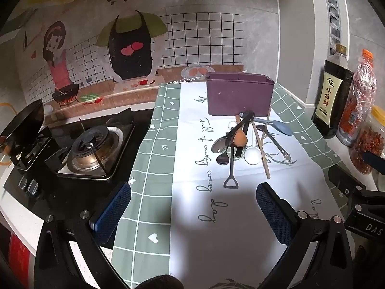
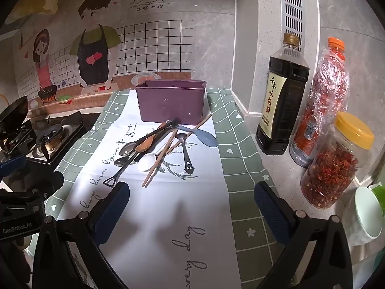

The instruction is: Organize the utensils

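Kitchen counter w/ a green-and-white checked cloth (image 1: pixel 154 125). At 12 o'clock, near the back wall, stands a purple rectangular plastic utensil caddy (image 1: pixel 239 96), empty as far as its top shows. Just in front of it, touching its base, lies a tangled heap of loose utensils (image 1: pixel 245 142): a brown wooden spoon (image 1: pixel 240 138), two dark metal spoons (image 1: pixel 220 151), a white ceramic soup spoon (image 1: pixel 252 155), a grey-blue plastic rice paddle (image 2: pixel 205 137), a pair of brown wooden chopsticks (image 2: pixel 158 161), a black shovel-handled spoon (image 1: pixel 231 168) & a black cat-ended metal spoon (image 2: pixel 186 154).

Left gripper (image 1: pixel 193 213): blue-padded jaws spread fully apart, nothing between them, hovering over bare cloth. The heap sits at approx 12–1 o'clock from it, well apart. Right gripper (image 2: pixel 191 213): likewise spread wide, holding nothing; the heap sits at approx 11 o'clock, near its left finger (image 2: pixel 113 207) but not touching.

Handling, as a judgement: all pieces look light & stiff. Metal spoons prob. slippery, thin, flat on cloth, so hard to pinch. Ceramic spoon is the breakable one; grip gently mid-handle. Chopsticks may roll; take both together mid-length. The shovel handle, nearest at 6 o'clock of the heap & lying free, looks the easiest first hold. Pieces overlap, so lifting one may drag others.
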Motion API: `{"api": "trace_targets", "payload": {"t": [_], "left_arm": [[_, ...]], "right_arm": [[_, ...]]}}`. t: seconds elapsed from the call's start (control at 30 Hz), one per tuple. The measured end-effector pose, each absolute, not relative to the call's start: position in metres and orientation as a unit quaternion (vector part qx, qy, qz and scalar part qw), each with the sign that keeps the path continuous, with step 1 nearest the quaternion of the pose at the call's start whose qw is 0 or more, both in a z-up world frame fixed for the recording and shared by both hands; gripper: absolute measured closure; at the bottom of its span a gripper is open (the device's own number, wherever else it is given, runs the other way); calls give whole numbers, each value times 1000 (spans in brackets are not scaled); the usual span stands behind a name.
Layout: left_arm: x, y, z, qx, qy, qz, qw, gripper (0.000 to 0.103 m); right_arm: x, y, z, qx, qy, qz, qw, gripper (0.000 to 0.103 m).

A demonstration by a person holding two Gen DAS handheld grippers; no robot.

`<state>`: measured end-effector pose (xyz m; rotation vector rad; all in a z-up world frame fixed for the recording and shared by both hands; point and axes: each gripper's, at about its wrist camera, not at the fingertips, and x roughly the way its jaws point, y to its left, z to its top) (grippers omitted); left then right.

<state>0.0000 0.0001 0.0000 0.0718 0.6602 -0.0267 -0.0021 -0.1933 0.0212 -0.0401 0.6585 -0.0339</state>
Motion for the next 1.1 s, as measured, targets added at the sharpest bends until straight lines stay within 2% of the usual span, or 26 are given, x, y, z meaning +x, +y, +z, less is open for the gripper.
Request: {"api": "trace_targets", "payload": {"t": [1.1], "left_arm": [[-10, -4, 5, 30, 324, -24, 945, 0]], "right_arm": [[-14, -195, 25, -12, 313, -15, 949, 0]]}}
